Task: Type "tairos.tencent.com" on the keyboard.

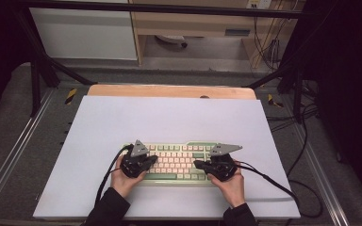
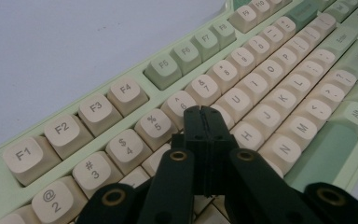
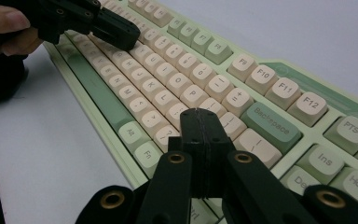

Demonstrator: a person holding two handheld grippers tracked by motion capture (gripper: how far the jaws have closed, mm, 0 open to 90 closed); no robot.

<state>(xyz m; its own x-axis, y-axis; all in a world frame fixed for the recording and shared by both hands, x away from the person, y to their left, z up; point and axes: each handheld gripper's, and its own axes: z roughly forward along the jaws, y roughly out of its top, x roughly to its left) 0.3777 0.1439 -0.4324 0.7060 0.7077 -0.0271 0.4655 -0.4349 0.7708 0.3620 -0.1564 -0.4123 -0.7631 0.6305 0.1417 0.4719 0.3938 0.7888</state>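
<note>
left tongs (image 1: 152,160): together, over keyboard (image 1: 179,162) | right tongs (image 1: 199,164): together | white mat (image 1: 169,117): bare beyond

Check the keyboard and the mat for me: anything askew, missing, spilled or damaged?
Nothing stands out. The keyboard lies square on the white mat, its keycaps sit in even rows with no gaps that I can see, and there is no spill. The left gripper and right gripper hover over it, jaws shut.
</note>
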